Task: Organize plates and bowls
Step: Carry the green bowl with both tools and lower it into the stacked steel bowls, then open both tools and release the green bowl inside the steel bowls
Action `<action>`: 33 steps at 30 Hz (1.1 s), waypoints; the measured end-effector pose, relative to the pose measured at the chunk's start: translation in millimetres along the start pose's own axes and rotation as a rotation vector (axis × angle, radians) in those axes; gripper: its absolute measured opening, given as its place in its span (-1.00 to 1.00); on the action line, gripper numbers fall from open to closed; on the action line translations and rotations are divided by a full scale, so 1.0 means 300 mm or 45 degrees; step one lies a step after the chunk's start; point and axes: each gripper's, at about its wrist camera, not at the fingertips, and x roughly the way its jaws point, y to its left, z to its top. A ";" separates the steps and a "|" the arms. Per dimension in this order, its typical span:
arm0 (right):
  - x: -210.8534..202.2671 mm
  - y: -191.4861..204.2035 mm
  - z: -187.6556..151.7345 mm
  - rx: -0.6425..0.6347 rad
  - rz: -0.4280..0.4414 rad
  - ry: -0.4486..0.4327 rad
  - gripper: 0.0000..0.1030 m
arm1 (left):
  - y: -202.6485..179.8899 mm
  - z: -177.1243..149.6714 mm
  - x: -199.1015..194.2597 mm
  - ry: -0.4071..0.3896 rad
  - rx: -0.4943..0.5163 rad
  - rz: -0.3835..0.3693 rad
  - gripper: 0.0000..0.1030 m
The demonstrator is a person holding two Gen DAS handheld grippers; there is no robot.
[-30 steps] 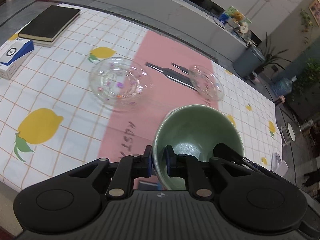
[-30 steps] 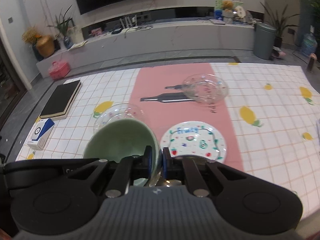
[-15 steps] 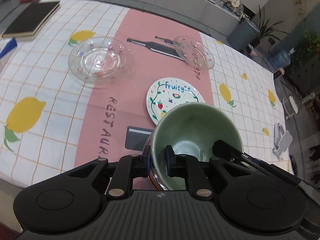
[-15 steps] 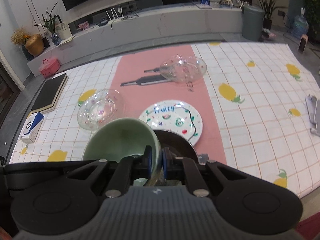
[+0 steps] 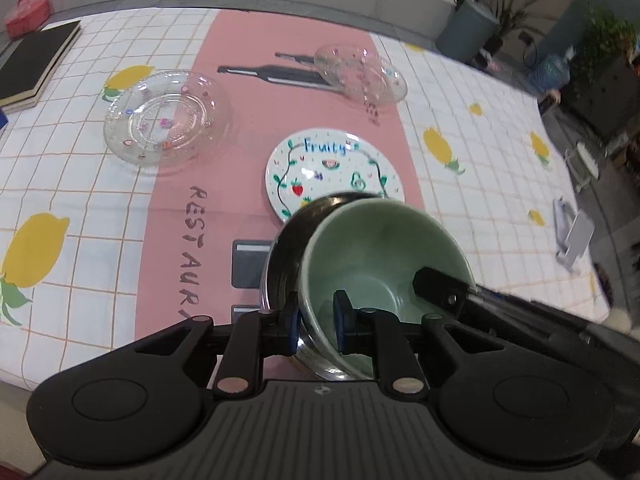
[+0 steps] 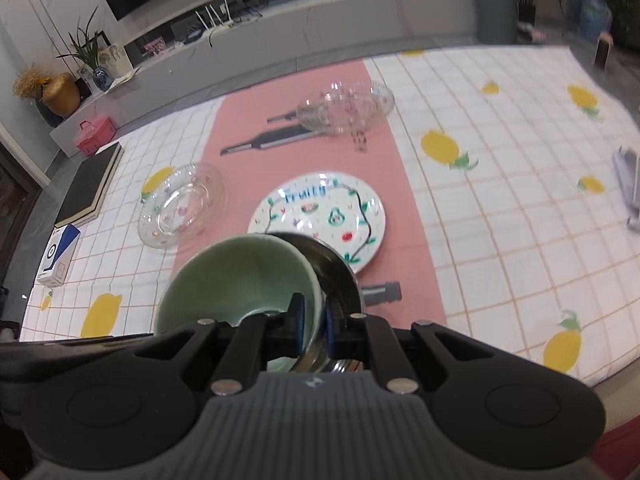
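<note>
Lemon-print tablecloth (image 5: 472, 216) with pink centre runner covered the table; TV console (image 6: 360, 20) stood behind its far edge. Left gripper (image 5: 316, 322) was opening around green bowl (image 5: 380, 264) rim. Right gripper (image 6: 313, 322) pinched that rim.

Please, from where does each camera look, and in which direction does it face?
Left wrist view: on the left tool, facing down and forward at the green bowl, its jaws opening around the rim; the right tool's finger shows inside the bowl.
Right wrist view: on the right tool, facing likewise, shut on the bowl's rim.
Both share the bowl, steel bowl and Fruity plate.

Left claw (image 5: 316, 322) opening, right claw (image 6: 313, 325) clamped.
</note>
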 end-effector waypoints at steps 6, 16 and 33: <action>0.048 -0.029 0.000 0.035 0.045 0.039 -0.87 | -0.020 -0.007 0.019 -0.024 0.064 0.077 -0.61; 0.043 0.002 0.006 -0.078 -0.014 0.000 -0.60 | -0.022 -0.001 -0.005 -0.045 0.123 0.086 -0.44; -0.049 0.047 0.025 -0.206 -0.062 -0.151 -0.35 | 0.009 0.028 -0.125 -0.297 0.101 0.117 0.30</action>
